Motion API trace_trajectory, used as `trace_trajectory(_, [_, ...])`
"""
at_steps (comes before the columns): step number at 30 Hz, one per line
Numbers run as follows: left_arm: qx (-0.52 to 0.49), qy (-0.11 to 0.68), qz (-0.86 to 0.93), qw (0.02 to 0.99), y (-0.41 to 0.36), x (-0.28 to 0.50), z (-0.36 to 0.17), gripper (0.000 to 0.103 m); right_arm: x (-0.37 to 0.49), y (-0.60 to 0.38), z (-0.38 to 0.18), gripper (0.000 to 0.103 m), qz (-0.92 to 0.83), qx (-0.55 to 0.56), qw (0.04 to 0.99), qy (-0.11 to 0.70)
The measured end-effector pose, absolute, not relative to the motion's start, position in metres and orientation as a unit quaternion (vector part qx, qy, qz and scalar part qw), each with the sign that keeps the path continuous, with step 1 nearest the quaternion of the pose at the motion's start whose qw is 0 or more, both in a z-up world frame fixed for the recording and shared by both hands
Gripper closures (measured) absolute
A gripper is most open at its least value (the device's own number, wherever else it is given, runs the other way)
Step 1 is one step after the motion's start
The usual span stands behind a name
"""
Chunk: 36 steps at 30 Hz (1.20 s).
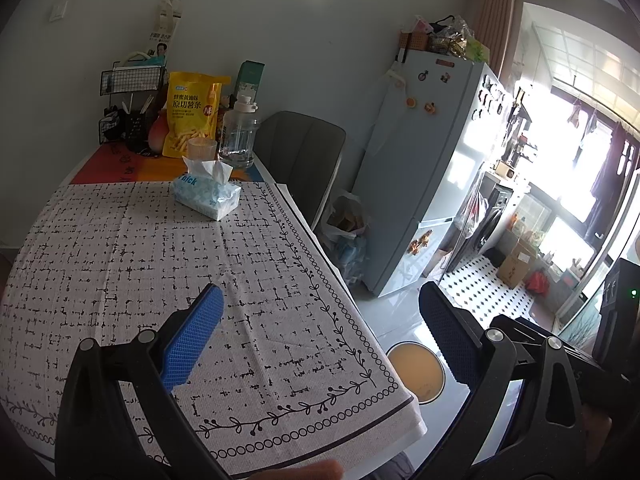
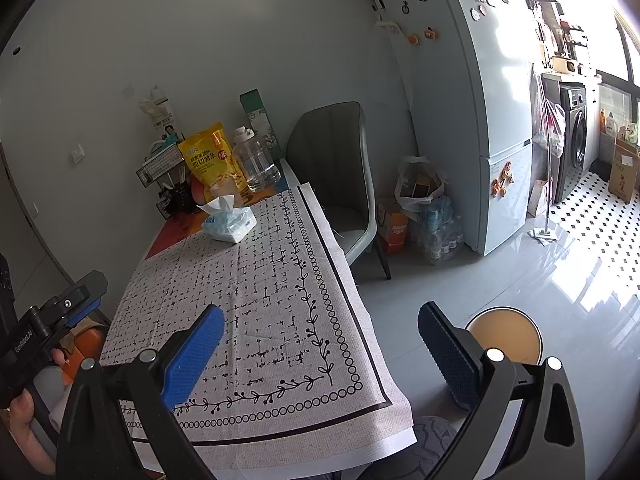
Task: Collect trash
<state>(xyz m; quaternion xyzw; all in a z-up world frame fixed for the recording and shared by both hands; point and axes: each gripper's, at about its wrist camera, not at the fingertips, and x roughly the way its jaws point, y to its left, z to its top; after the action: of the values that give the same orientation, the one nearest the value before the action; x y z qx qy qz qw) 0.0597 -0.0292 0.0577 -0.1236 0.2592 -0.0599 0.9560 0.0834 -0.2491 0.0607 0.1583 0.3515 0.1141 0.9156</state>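
Both tools are idle above the near end of the counter [image 1: 132, 264]: the left gripper [image 1: 320, 336] and the right gripper [image 2: 320, 344] each have their jaws spread wide with nothing between them. No loose trash is visible on the patterned cloth [image 2: 256, 320]; the near and middle stretch is bare, so collection appears either finished on this surface or not yet begun, and the pictures do not settle which. The likely receptacle, one round bin [image 1: 418, 370] with a tan interior, stands on the floor just off the counter's near right corner; whether it holds anything cannot be told. Count at the far end of the counter: one tissue pack [image 1: 206, 194], one yellow snack bag [image 1: 194, 114], one clear water jug [image 1: 238, 136], one ribbed glass [image 1: 201, 149], one wire rack [image 1: 134, 104], one green carton [image 1: 250, 76]. On the floor by the one fridge [image 2: 472, 112] sit one grey chair [image 2: 340, 184], one white plastic bag [image 2: 418, 186] and one orange box [image 2: 394, 228], possible remaining items. One hand [image 2: 20, 420] grips the left tool's handle.
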Motion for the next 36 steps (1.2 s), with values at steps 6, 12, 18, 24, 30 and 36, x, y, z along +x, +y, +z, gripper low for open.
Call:
trace_trajectory(6, [-0.123,0.259,-0.06,0.956,-0.0292,0.0596,0.0579,0.006,0.0829,-0.2483,0.0614,0.008,0.115,0.158,0.915,0.353])
trace_trajectory(12, [-0.124,0.259,-0.06,0.956,-0.0292,0.0598,0.0583,0.006,0.0824,-0.2469,0.0626,0.008,0.115,0.157,0.915,0.352])
trace_trajectory(18, [-0.123,0.259,-0.06,0.956,-0.0287,0.0586,0.0568,0.006,0.0821,-0.2458,0.0627,0.008,0.115,0.156,0.915,0.352])
trace_trajectory(24, [-0.123,0.259,-0.059,0.956,-0.0279,0.0579,0.055,0.006,0.0816,-0.2451,0.0637,0.008,0.116,0.155,0.916,0.352])
trace_trajectory(30, [-0.113,0.263,-0.063,0.956,-0.0282,0.0579,0.0514,0.006,0.0817,-0.2446,0.0637,0.008,0.117,0.154,0.916,0.352])
trace_trajectory(36, [-0.109,0.264,-0.075,0.955,-0.0288,0.0616,0.052,0.006,0.0819,-0.2457,0.0639,0.008,0.117,0.155,0.915,0.353])
